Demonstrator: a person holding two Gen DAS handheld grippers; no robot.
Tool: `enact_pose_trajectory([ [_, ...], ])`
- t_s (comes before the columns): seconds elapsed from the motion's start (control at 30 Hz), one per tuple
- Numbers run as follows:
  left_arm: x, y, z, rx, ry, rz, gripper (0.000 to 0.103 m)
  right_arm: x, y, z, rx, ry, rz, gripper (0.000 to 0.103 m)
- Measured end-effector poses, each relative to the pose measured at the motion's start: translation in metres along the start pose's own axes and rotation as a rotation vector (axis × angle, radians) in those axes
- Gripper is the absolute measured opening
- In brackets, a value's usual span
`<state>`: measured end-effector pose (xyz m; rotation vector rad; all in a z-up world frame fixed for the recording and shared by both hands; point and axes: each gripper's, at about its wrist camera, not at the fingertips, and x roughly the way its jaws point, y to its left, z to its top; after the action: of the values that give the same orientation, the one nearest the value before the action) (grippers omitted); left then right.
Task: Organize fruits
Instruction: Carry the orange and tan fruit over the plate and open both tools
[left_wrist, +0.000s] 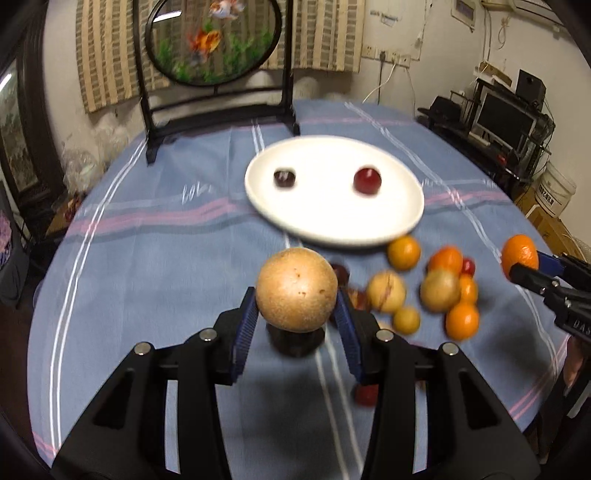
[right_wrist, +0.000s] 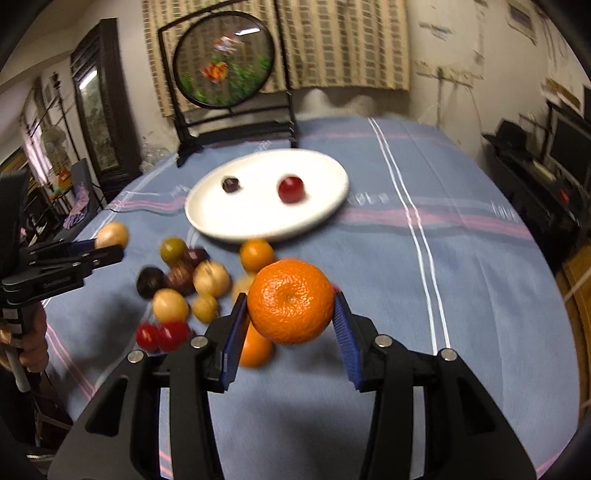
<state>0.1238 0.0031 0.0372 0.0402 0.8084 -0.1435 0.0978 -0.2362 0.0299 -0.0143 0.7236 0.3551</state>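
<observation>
The left gripper (left_wrist: 297, 308) is clamping its ribbed blue pads (left_wrist: 246, 325) on a round tan fruit (left_wrist: 296, 289) with a matte, faintly speckled skin, holding it clear of the cloth with its shadow lying below; the right gripper (right_wrist: 291, 314) is pinching a dimpled, glossy mandarin (right_wrist: 290, 301) between the same kind of ridged blue pads (right_wrist: 345, 334), also off the table. Both tools are showing black, angular plastic arms with small round metal pins at the joints.

Beyond them a smooth white oval plate (left_wrist: 332, 229) is sitting on a blue tablecloth (left_wrist: 147, 277), a woven fabric with pink and white stripes; a dark, near-black cherry (left_wrist: 284, 177) and a shiny red cherry (left_wrist: 367, 180) are resting on the plate, well apart from each other.

A loose pile of fruit (right_wrist: 184, 291) is lying on the cloth just in front of the plate: small orange spheres, pale yellow-tan balls, an olive-green one, brown and dark ones and glossy red cherries, several touching; motion blur is softening their outlines.

At the far edge of the table a round glass-like panel with painted goldfish (left_wrist: 212, 40) is standing upright in a black frame.
</observation>
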Motion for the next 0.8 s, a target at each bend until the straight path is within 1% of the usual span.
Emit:
enact_pose_trajectory([
  [0.1, 0.014, -0.005, 0.026, 0.011, -0.011, -0.004, 0.043, 0.015, 0.009, 0.027, -0.054, -0.020, -0.008, 0.046],
  [0.17, 0.031, -0.007, 0.044, 0.015, 0.002, -0.012, 0.043, 0.031, 0.011, 0.045, -0.082, -0.010, -0.015, 0.046],
  [0.2, 0.042, -0.008, 0.052, 0.018, 0.014, -0.010, 0.043, 0.045, 0.010, 0.055, -0.093, 0.016, -0.015, 0.046],
  [0.27, 0.066, -0.007, 0.066, 0.023, 0.042, 0.005, 0.043, 0.073, 0.006, 0.072, -0.118, 0.050, -0.045, 0.046],
  [0.37, 0.103, 0.000, 0.084, -0.003, 0.093, 0.019, 0.043, 0.101, -0.009, 0.092, -0.090, 0.063, -0.090, 0.046],
  [0.47, 0.132, 0.006, 0.093, -0.013, 0.134, 0.030, 0.043, 0.130, -0.029, 0.117, -0.022, 0.070, -0.074, 0.046],
  [0.53, 0.149, 0.006, 0.097, -0.006, 0.152, 0.039, 0.043, 0.155, -0.038, 0.131, 0.019, 0.104, -0.048, 0.046],
  [0.67, 0.169, 0.007, 0.099, -0.007, 0.176, 0.038, 0.043, 0.194, -0.039, 0.146, 0.035, 0.157, -0.048, 0.046],
  [0.8, 0.180, 0.010, 0.100, -0.015, 0.195, 0.055, 0.043, 0.226, -0.039, 0.149, 0.062, 0.221, -0.060, 0.046],
])
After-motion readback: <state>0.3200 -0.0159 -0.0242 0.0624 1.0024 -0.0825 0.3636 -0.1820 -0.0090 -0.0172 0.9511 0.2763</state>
